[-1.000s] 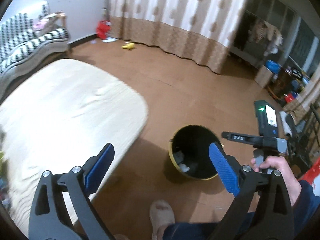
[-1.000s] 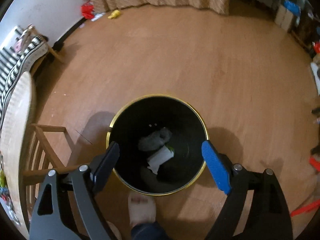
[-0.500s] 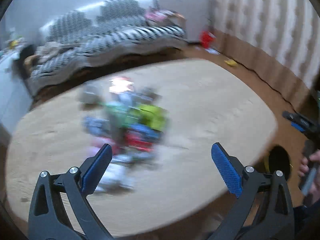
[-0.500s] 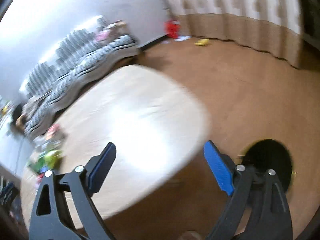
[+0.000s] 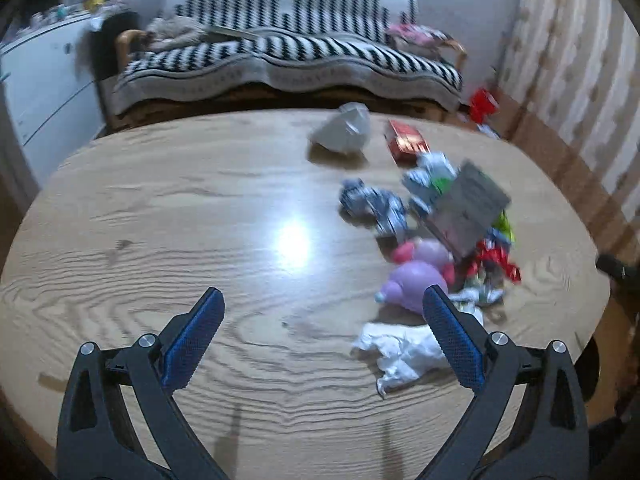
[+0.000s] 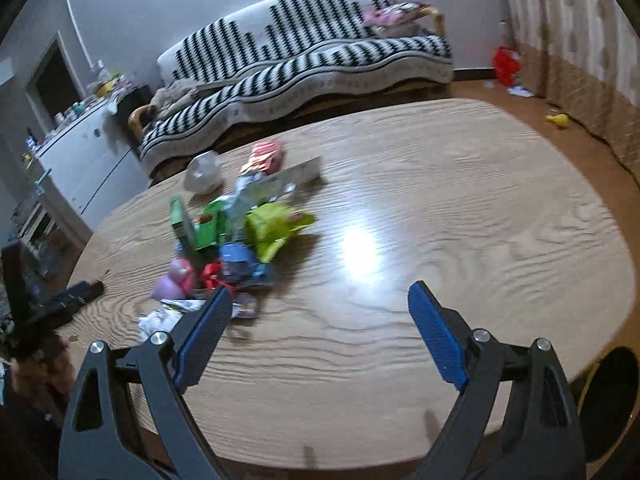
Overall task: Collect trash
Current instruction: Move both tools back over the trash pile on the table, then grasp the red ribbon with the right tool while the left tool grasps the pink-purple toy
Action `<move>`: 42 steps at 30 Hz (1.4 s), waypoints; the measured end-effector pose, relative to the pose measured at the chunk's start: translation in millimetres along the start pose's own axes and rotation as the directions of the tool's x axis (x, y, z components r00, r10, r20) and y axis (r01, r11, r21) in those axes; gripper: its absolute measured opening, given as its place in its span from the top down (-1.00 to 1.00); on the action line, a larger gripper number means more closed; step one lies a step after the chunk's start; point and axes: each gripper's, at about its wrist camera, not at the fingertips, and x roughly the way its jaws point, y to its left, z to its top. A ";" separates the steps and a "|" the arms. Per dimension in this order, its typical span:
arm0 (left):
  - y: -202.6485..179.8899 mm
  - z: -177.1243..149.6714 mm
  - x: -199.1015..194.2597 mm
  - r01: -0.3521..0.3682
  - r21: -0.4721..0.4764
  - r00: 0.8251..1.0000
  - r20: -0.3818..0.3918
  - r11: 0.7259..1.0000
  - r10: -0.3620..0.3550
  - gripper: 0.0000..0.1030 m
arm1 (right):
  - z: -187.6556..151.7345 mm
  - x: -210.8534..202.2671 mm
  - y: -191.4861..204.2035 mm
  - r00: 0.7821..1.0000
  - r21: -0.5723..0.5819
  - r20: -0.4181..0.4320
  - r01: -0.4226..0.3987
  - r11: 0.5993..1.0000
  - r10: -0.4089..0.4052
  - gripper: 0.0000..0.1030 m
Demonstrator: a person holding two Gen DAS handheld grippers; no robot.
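Note:
A heap of trash lies on the oval wooden table (image 5: 160, 216) (image 6: 480, 200): a crumpled white tissue (image 5: 400, 354), a purple wrapper (image 5: 414, 284), a red packet (image 5: 406, 142), a grey bag (image 5: 342, 132), a green carton (image 6: 206, 226) and a lime wrapper (image 6: 276, 228). My left gripper (image 5: 322, 338) hovers open over the table, the tissue by its right finger. Open and holding nothing, my right gripper (image 6: 320, 332) hangs over the table's near edge, right of the heap. The black bin (image 6: 612, 396) shows at the lower right of the right wrist view.
A striped sofa (image 5: 288, 56) (image 6: 304, 68) stands behind the table, a white cabinet (image 6: 84, 152) to its left. Curtains (image 5: 576, 60) hang on the right. A red bag (image 6: 506, 66) and a yellow object (image 6: 560, 120) lie on the floor. A hand holding the left gripper's handle (image 6: 36, 356) is at the left edge.
Both grippers swung away from the black bin on the floor and now face the table and the trash heap. Both stayed open and empty.

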 end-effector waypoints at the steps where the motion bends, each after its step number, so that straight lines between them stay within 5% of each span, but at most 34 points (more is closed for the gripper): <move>1: -5.6 0.6 6.8 0.014 0.030 1.000 -0.016 0.999 -0.013 -0.87 | 1.3 7.1 7.3 1.000 -0.004 -0.007 -0.004 1.000 0.004 -0.67; 13: -15.1 -9.5 30.7 0.072 0.071 0.996 -0.055 0.995 -0.068 -0.87 | 10.2 83.3 82.1 0.991 -0.116 -0.110 -0.089 0.989 0.076 -0.23; 20: -5.3 -3.0 37.0 0.098 0.030 0.993 -0.063 0.995 -0.096 -0.87 | 1.7 115.5 110.2 0.985 -0.222 -0.168 -0.061 0.973 0.023 0.06; 23: -9.1 1.1 40.6 0.105 0.036 0.993 -0.065 0.994 -0.103 -0.87 | 0.7 124.7 112.8 0.983 -0.244 -0.182 -0.047 0.969 0.002 0.51; 35: -47.9 8.8 67.1 0.151 0.112 0.985 -0.105 0.982 -0.139 -0.87 | 9.4 70.7 83.5 0.986 -0.163 -0.082 -0.156 0.974 0.145 0.53; 42: -62.1 12.0 94.6 0.152 0.107 0.979 -0.154 0.982 -0.135 -0.87 | 4.8 62.6 59.2 0.985 -0.131 -0.098 -0.151 0.980 0.139 0.53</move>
